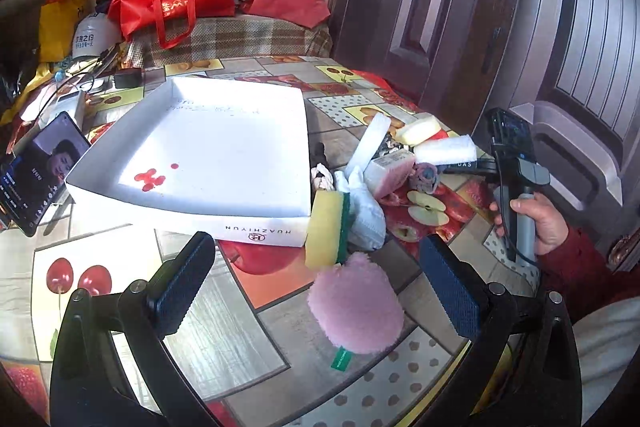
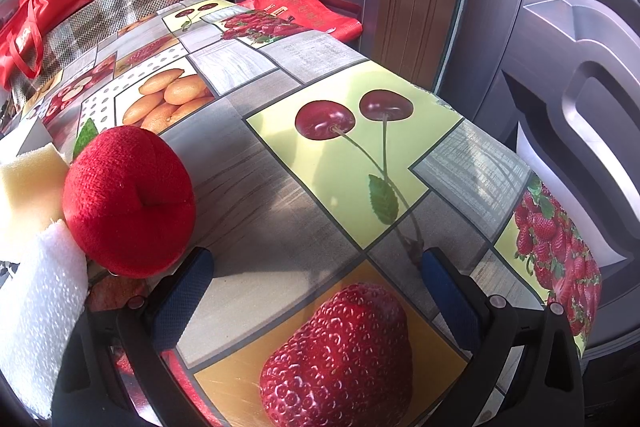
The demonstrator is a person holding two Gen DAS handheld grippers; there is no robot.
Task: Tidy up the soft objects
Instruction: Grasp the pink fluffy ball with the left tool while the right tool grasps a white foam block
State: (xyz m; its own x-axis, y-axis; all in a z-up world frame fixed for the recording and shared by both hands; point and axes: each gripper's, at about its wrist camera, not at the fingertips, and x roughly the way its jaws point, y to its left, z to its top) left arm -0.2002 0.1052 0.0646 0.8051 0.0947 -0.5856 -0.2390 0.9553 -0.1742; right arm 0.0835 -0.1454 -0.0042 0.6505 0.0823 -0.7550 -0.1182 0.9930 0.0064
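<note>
Hovering left gripper (image 1: 316, 291), jaws wide, pink puff (image 1: 354, 303) dead between them; right gripper (image 2: 316, 291) wide, empty.

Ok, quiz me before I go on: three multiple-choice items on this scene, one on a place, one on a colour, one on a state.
1. Where does the pink fluffy pad lie?
A. Inside the white box
B. On the tablecloth, in front of the left gripper
C. On the phone

2. What colour is the knitted ball near the right gripper?
A. Red
B. Blue
C. Green

3. What state is the white box in?
A. Packed with sponges
B. Closed with a lid
C. Open, with no soft object inside

Answers:
1 B: the pad sits on the tablecloth between the open fingers of the left gripper.
2 A: its knit is red all over, left of the right gripper.
3 C: only red marks show on the box floor.
</note>
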